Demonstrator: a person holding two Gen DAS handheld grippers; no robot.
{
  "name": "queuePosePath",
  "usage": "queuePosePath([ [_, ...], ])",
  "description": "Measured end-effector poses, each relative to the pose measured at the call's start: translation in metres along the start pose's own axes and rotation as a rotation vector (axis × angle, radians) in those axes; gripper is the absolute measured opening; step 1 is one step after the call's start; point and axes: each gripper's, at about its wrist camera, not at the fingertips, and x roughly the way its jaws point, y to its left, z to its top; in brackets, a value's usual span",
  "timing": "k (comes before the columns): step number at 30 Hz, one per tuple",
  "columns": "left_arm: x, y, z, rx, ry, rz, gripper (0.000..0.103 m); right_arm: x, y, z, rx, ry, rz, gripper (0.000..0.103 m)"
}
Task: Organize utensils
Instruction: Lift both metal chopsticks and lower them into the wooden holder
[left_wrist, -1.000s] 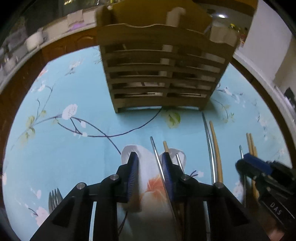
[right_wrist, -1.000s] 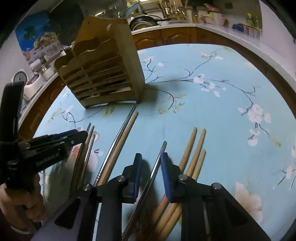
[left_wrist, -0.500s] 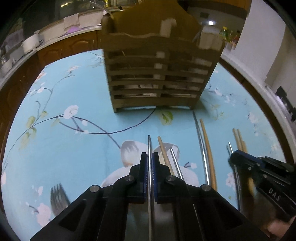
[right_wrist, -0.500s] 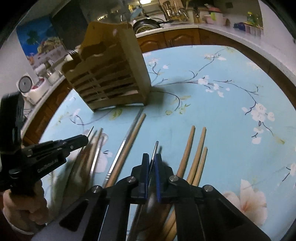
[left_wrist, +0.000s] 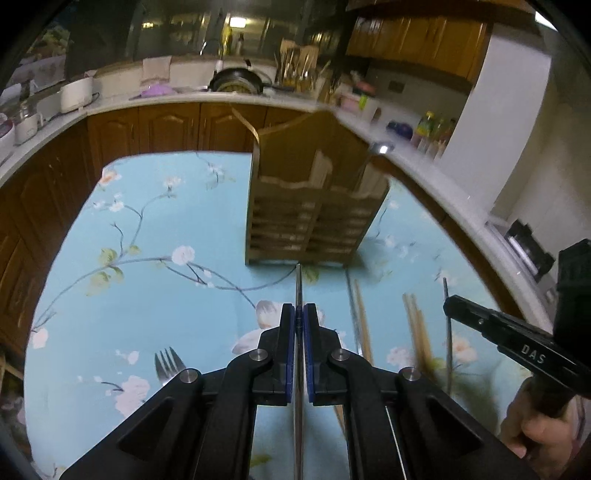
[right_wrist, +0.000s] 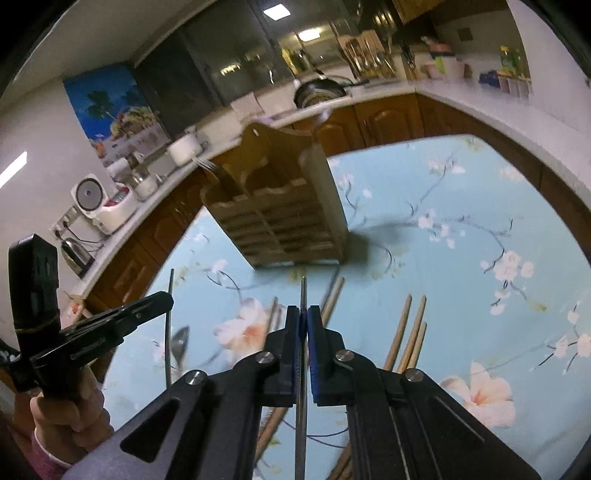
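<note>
1. The left tool (left_wrist: 299, 308) is pinched tight on a thin metal chopstick (left_wrist: 298, 286), which runs straight up the middle of the left view and points at the foot of the wooden rack (left_wrist: 314, 206).
2. The right tool (right_wrist: 303, 310) is likewise clamped on a second metal chopstick (right_wrist: 303, 291), its tip aimed at the rack (right_wrist: 280, 214) in the centre of the right view.
3. Both sticks look lifted clear of the worktop (left_wrist: 147, 295); neither is in the rack yet.
4. The rack stands upright at centre frame. A fork's tines show above its upper left in the right view, and something pale stands in it in the left view, so some sorting seems done already; which slot is hard to tell.
5. Loose on the worktop:
   - a fork (left_wrist: 168, 367) at lower left of the left view;
   - a spoon (right_wrist: 181, 345) at lower left of the right view;
   - wooden chopsticks (right_wrist: 410, 336) to the right of the right tool;
   - a metal and wooden pair (left_wrist: 358, 317) right of centre in the left view, plus more sticks partly hidden under the tools.
6. Judgement: the task is early to midway. Two sticks are in hand and need dropping into a slot; most pieces are left to collect.
</note>
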Motion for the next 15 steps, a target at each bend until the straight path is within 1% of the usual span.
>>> queuePosePath([
  [7, -0.058, 0.002, -0.001, 0.001, -0.093, -0.023, 0.003, -0.033, 0.016, 0.016, -0.017, -0.089, 0.031, 0.004],
  [11, -0.073, 0.003, 0.000, -0.001, -0.126, -0.036, 0.002, -0.049, 0.020, 0.026, -0.029, -0.136, 0.040, 0.004],
  [15, -0.077, 0.005, 0.000, -0.002, -0.145, -0.038, 0.002, -0.057, 0.022, 0.035, -0.035, -0.169, 0.040, 0.004],
])
